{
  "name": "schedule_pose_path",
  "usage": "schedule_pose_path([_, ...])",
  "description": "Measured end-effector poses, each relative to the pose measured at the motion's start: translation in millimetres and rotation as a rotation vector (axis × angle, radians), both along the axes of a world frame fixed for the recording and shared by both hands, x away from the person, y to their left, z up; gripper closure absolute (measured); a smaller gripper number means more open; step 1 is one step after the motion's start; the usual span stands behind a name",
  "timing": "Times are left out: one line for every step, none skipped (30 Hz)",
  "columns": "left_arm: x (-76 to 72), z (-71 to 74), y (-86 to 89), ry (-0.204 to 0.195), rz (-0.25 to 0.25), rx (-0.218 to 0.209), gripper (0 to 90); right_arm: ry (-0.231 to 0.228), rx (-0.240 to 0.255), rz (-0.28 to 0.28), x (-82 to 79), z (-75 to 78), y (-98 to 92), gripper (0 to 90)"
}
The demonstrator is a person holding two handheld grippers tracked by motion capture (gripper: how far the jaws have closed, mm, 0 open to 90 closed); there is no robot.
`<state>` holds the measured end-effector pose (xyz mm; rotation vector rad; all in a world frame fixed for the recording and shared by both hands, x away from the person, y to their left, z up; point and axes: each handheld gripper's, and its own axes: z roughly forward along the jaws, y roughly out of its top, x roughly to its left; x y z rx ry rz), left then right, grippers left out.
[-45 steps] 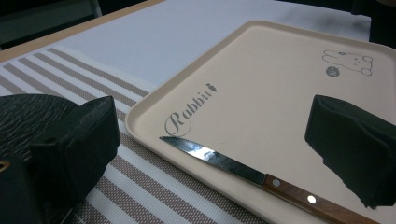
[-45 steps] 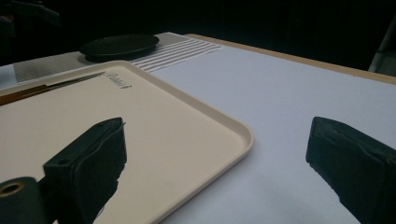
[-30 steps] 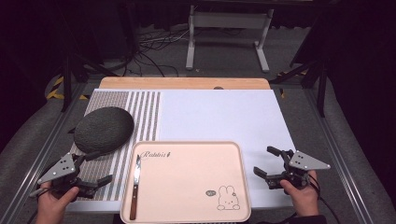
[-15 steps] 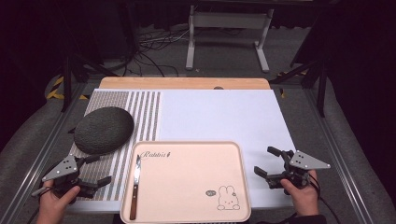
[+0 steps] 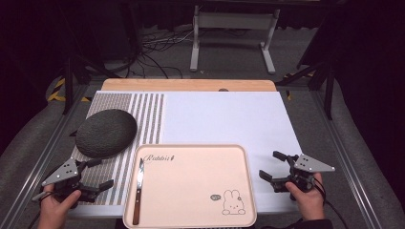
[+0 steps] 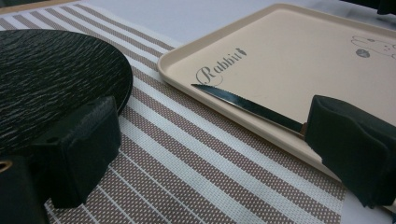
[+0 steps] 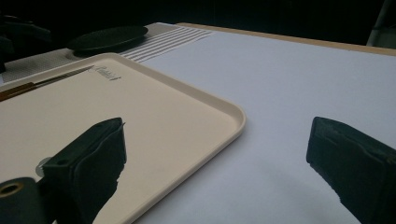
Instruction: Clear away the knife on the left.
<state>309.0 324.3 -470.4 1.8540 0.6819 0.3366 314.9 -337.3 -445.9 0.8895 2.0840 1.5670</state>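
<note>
Presently, one knife [image 5: 138, 191] lies inside the beige tray [image 5: 200, 152], along its left rim, long axis near-to-far: brown handle at the near end, blade tip pointing far toward the printed "Rabbit" lettering. Left gripper [image 5: 90, 175]: jaws wide apart, empty, resting on the striped placemat [image 5: 148, 114] just left of the tray, the nearer tool to the knife, which lies to its right over the raised rim. Right gripper [image 5: 276, 167]: jaws apart, empty, on the white table cover [image 5: 224, 119] just right of the tray, with the tray's width between it and the knife. Dark round mat [image 5: 106, 132]: far of the left gripper, close by. Open room: white cover far of the tray; tray floor right of the knife bare apart from its rabbit drawing.
</note>
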Motion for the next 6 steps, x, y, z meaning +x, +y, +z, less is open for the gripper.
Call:
schedule_pose_path([-0.1, 0.2, 0.0, -0.002, -0.001, -0.002, 4.9, -0.001, 0.000, 0.001, 0.0, 0.0, 0.2, 5.8])
schedule_pose_path([-0.4, 0.7, -0.1, -0.003, -0.001, -0.003, 4.9, -0.001, 0.001, 0.001, 0.0, 0.1, 0.3, 5.8])
schedule_pose_path([-0.6, 1.2, 0.0, -0.003, -0.003, -0.002, 4.8, 0.000, 0.003, 0.001, -0.1, 0.2, 0.5, 5.8])
schedule_pose_path([-0.9, 1.9, -0.4, -0.003, -0.003, -0.007, 4.7, 0.000, 0.005, 0.002, -0.2, 0.3, 0.6, 5.8])
schedule_pose_path([-1.1, 2.4, -0.7, -0.005, -0.005, -0.010, 4.6, -0.001, 0.005, 0.003, -0.3, 0.4, 0.7, 5.7])
schedule_pose_path([-1.1, 2.4, -0.7, -0.005, -0.005, -0.010, 4.4, -0.004, 0.005, 0.006, -0.3, 0.5, 0.7, 5.6])
